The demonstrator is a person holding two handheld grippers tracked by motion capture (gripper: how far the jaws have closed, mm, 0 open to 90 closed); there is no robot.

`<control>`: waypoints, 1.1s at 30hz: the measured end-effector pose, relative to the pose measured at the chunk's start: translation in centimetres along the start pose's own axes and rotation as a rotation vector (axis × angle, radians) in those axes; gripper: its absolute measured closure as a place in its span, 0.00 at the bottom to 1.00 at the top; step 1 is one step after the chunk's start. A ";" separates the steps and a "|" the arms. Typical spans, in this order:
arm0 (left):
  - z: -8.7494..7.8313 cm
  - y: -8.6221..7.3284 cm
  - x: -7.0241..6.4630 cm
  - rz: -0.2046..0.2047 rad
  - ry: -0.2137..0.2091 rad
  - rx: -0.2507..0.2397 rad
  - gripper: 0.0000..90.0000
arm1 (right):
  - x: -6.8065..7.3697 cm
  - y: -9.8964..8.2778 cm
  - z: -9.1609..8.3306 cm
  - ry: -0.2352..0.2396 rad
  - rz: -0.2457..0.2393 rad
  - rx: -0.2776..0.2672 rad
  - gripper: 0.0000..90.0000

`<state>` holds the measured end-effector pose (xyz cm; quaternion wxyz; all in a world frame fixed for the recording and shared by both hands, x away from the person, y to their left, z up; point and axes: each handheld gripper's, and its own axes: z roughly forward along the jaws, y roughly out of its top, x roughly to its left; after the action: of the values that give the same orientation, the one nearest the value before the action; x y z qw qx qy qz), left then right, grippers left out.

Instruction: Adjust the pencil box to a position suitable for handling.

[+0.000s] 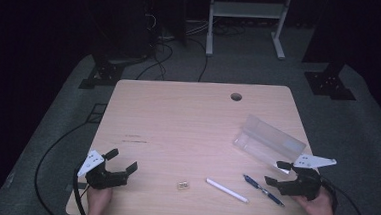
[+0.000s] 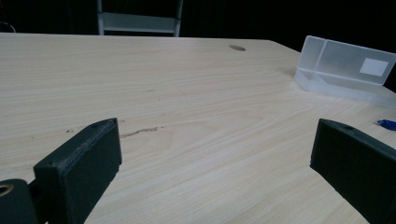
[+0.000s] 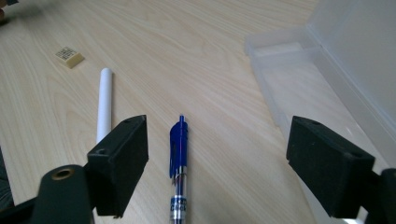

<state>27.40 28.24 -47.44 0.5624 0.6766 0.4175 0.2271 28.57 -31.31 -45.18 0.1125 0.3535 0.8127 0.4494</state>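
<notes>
We are holding a gripper in each hand at the near edge of a pale wooden table [image 1: 178, 117], and both are sitting low over the wood with nothing between their jaws. Our right gripper [image 1: 278, 174] is at about four o'clock on the tabletop, its jaws standing wide apart, and it is pointing across the table toward a blue pen [image 1: 263, 190] that is lying just beside it. In the right gripper view the blue pen [image 3: 179, 161] is lying flat on the wood between the two black jaws, nearer the left one, touching neither, with its tip pointing to twelve o'clock. A white stick [image 3: 104, 103], pen-shaped, is lying just left of it, partly hidden behind the left jaw, and a small tan eraser [image 3: 69, 56] is resting farther off at eleven o'clock. A clear plastic case [image 3: 322, 79] with its lid swung open is sitting at one to two o'clock of the pen, near it but apart. From above, the case [image 1: 269, 140] is lying at three o'clock on the table, just beyond our right gripper. Our left gripper [image 1: 124, 162] is resting at about seven o'clock on the table, well apart from all these things, and its jaws are likewise spread wide over bare wood.
</notes>
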 end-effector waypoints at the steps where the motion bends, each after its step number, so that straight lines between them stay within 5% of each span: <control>1: 0.0 0.0 0.0 0.000 0.000 0.000 0.01 | 0.0 0.0 0.0 0.000 0.000 0.000 0.21; 33: -0.2 0.1 0.0 0.005 0.003 -0.011 0.01 | -2.0 4.6 2.8 -0.061 -0.041 0.086 0.16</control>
<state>27.29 28.33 -47.35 0.5647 0.6744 0.4154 0.2318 33.55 -29.23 -43.30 0.1311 0.3550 0.8344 0.4008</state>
